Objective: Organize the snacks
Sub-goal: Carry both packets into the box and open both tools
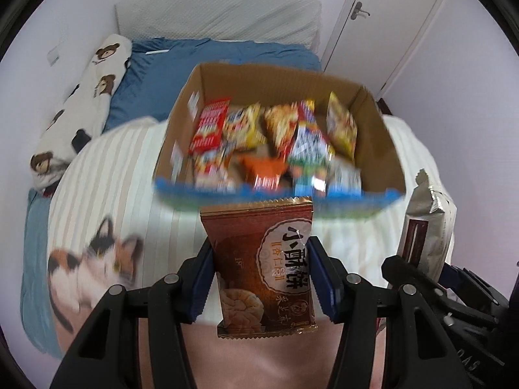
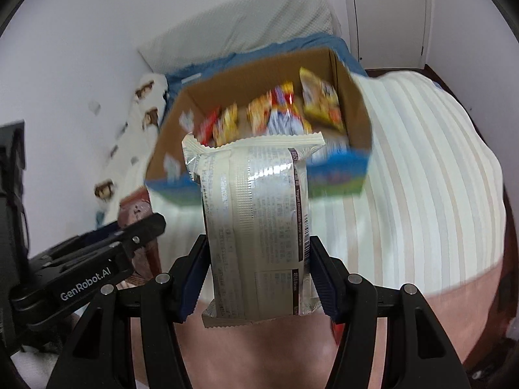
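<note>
A striped blanket (image 1: 129, 168) covers the blue bed (image 1: 201, 61) beside a white door (image 1: 382, 16).

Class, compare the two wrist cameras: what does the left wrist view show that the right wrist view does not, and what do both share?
Only the left wrist view shows the calico cat print on the bedding and the brown pastry packet's printed front. Only the right wrist view shows the silver-white packet's back seam and fine print. Both share the cardboard box of snacks, the striped bedcover and the white door.

Left gripper (image 1: 259, 278) jaws clamp a brown biscuit packet (image 1: 262, 265) before the snack box (image 1: 382, 149)
</note>
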A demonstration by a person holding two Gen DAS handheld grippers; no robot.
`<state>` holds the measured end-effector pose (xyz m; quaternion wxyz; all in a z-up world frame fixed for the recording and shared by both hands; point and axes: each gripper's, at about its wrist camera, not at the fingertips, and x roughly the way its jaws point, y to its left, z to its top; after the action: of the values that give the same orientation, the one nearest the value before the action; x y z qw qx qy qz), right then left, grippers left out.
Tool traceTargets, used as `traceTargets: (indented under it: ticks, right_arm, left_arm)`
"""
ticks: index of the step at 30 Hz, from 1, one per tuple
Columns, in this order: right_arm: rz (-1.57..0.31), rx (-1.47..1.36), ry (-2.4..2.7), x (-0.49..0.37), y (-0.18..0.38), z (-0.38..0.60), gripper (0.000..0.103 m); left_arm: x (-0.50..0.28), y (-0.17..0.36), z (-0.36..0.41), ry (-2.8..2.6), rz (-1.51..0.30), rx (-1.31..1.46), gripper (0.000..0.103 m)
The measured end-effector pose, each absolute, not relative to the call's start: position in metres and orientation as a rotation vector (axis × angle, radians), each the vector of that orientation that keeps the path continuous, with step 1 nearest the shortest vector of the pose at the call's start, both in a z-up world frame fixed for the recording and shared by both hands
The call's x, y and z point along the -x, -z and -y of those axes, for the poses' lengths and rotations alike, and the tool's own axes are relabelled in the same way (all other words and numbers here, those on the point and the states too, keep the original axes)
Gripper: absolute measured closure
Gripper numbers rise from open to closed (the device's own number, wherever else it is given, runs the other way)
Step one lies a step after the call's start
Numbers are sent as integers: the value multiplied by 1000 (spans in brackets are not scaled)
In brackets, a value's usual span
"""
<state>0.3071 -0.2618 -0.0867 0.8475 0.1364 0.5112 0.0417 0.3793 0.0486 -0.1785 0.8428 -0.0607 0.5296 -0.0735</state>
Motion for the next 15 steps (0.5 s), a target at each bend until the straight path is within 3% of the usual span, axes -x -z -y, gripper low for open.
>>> traceTargets:
  ticks: [7, 15]
  right_arm:
    - [-1084, -271, -66, -411, 73, 288, 41]
    - [-1246, -260, -29, -513, 125, 303, 41]
  left_arm:
    - [-496, 184, -38, 204, -1225, 112, 51]
    - [-583, 235, -26, 194, -1383, 88, 50]
